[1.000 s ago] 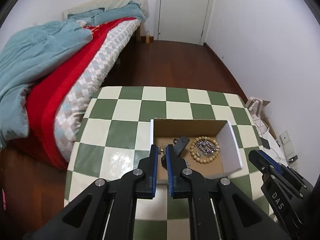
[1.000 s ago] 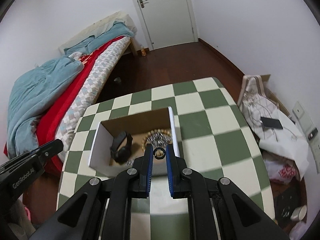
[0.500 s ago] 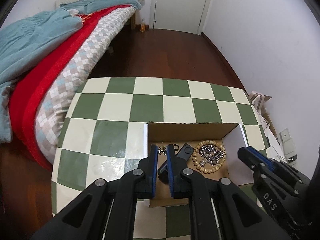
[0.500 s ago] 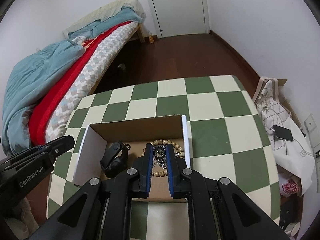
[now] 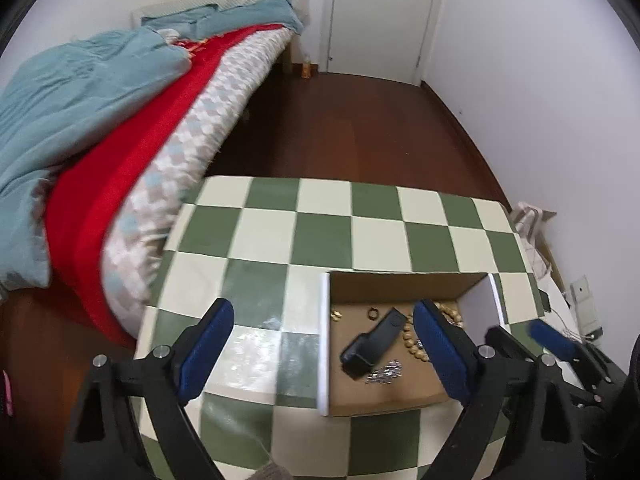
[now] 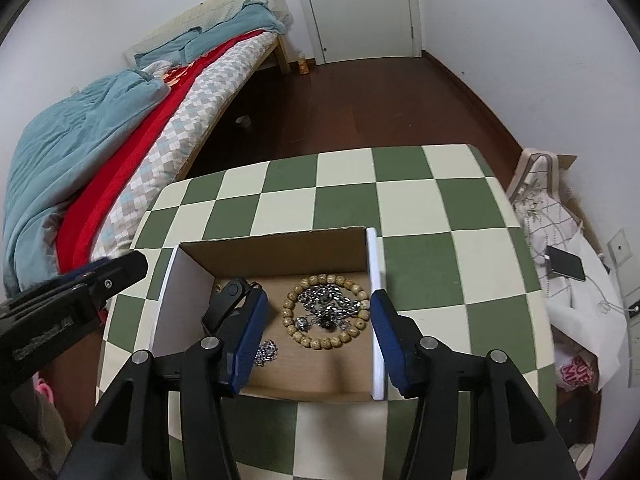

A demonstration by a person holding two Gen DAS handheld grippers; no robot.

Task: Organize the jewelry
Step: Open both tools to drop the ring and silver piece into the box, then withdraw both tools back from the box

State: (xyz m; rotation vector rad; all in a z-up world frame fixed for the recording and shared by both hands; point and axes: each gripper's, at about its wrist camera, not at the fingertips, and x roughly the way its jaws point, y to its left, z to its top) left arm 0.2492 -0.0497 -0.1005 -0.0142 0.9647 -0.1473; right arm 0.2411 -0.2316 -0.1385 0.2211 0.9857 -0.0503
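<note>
Open cardboard box (image 6: pixel 280 248) on green-and-cream checked table (image 6: pixel 420 208). Right gripper (image 6: pixel 318 330), jaws just parted, empty, straddles tan wooden bead bracelet (image 6: pixel 294 322). Left gripper (image 5: pixel 324 344), jaws just spread, above black wristband (image 5: pixel 374 344).

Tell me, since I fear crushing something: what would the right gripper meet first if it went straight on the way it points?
Probably the wooden bead bracelet with the silver chain heaped inside it, lying on the box floor between the open right gripper pads; depth is unclear.
</note>
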